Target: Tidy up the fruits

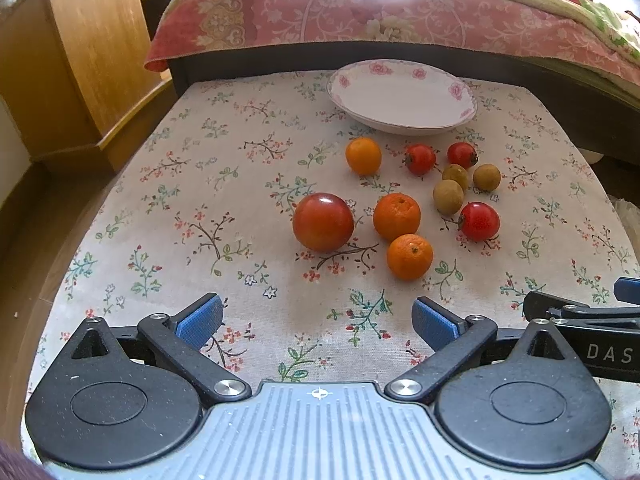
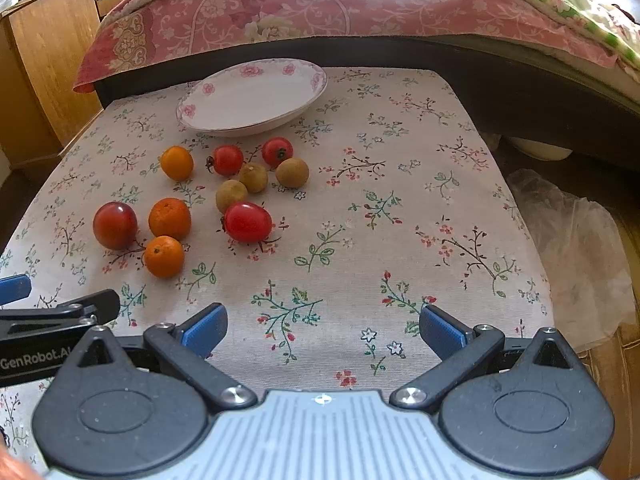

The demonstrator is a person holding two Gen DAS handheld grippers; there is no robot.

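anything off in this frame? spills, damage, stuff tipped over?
Nothing stands out. The plate sits upright and empty on the floral cloth; the fruits lie loose in front of it, intact, none on the plate yet. Both the left hand-held gripper and the right hand-held gripper are open and empty.

Each tool has 2 black linkage arms with silver screws, ending in blue ribbed pads (image 1: 200, 318), above a grey ridged housing marked with a small white crosshair. The left tool (image 1: 318, 320) and right tool (image 2: 324, 326) look alike; white lettering "GenRobot.AI" marks the left tool's side.
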